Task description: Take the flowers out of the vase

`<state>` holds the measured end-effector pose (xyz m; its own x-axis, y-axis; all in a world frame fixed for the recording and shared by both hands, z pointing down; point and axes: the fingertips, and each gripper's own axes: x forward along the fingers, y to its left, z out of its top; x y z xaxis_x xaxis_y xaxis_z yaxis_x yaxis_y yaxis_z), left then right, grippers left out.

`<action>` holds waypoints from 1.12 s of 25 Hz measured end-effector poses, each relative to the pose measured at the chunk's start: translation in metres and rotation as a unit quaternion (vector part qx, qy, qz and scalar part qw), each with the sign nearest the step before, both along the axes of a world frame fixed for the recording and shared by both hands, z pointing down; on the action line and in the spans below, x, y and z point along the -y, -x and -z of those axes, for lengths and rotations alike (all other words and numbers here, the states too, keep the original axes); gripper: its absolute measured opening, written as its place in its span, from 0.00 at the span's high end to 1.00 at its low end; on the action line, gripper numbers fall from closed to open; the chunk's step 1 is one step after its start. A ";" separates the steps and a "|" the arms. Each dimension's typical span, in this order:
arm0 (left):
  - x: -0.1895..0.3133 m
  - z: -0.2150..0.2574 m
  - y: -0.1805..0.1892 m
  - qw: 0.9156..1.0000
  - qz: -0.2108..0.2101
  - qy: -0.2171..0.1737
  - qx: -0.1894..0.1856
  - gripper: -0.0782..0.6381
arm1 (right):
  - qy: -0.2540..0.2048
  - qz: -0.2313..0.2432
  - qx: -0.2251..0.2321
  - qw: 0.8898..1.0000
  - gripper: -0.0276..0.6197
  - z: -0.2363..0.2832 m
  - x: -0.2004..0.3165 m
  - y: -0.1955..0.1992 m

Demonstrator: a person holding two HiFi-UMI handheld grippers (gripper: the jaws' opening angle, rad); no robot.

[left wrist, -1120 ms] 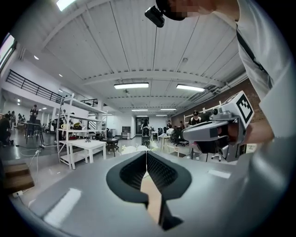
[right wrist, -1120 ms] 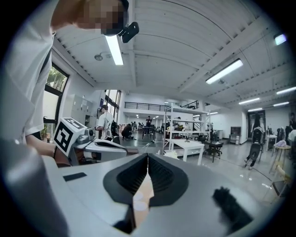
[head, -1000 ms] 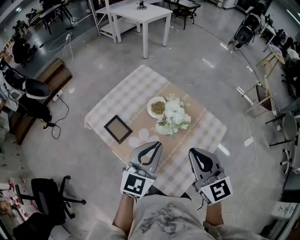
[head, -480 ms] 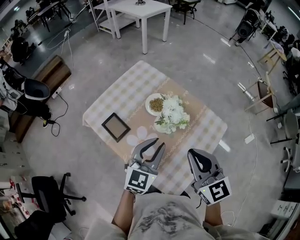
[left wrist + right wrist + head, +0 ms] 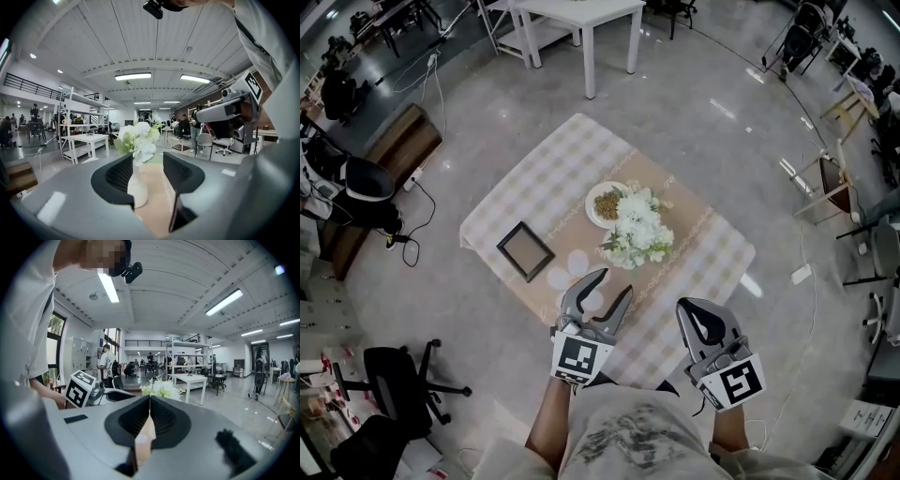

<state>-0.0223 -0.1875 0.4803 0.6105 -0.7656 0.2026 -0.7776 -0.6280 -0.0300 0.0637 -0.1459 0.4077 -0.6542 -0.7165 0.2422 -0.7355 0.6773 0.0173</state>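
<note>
White flowers (image 5: 637,228) with green leaves stand in a white vase (image 5: 137,187) near the middle of the checked table (image 5: 534,178). In the left gripper view the flowers (image 5: 139,136) and vase show through the gap between the jaws, farther off and untouched. My left gripper (image 5: 614,284) hovers over the table's near edge, short of the vase; its jaws are opening with nothing between them. My right gripper (image 5: 691,307) is shut and empty, near the table's front right edge. In the right gripper view the flowers (image 5: 161,389) peek over the closed jaws.
A plate of food (image 5: 604,203) sits just behind the vase. A dark picture frame (image 5: 525,250) lies at the table's left, with a white flower-shaped mat (image 5: 572,270) beside it. A white table (image 5: 581,14) stands far behind; chairs and cables ring the floor.
The left gripper's jaws went from shut to apart, and it edged forward over the table's near edge. The right gripper stayed shut and barely shifted.
</note>
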 end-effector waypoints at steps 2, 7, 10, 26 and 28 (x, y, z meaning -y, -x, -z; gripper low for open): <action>0.003 -0.004 -0.001 1.000 0.002 -0.002 0.004 0.57 | 0.001 0.002 -0.001 1.000 0.93 -0.001 0.002 -0.002; 0.011 -0.014 -0.001 1.000 0.010 0.005 0.006 0.48 | 0.007 0.006 -0.002 1.000 0.93 -0.004 0.005 -0.004; 0.015 -0.019 -0.002 1.000 0.014 0.008 0.006 0.44 | 0.009 0.007 -0.003 1.000 0.93 -0.005 0.007 -0.006; 0.039 -0.035 -0.021 1.000 0.024 0.000 0.010 0.23 | 0.021 -0.006 -0.006 1.000 0.93 -0.014 0.015 -0.021; 0.042 -0.035 -0.023 1.000 0.028 -0.004 0.007 0.20 | 0.021 -0.008 -0.006 1.000 0.93 -0.014 0.016 -0.023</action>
<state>0.0009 -0.2298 0.5149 0.5630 -0.8008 0.2045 -0.8115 -0.5825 -0.0467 0.0863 -0.1614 0.4215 -0.6402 -0.7153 0.2801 -0.7457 0.6663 -0.0029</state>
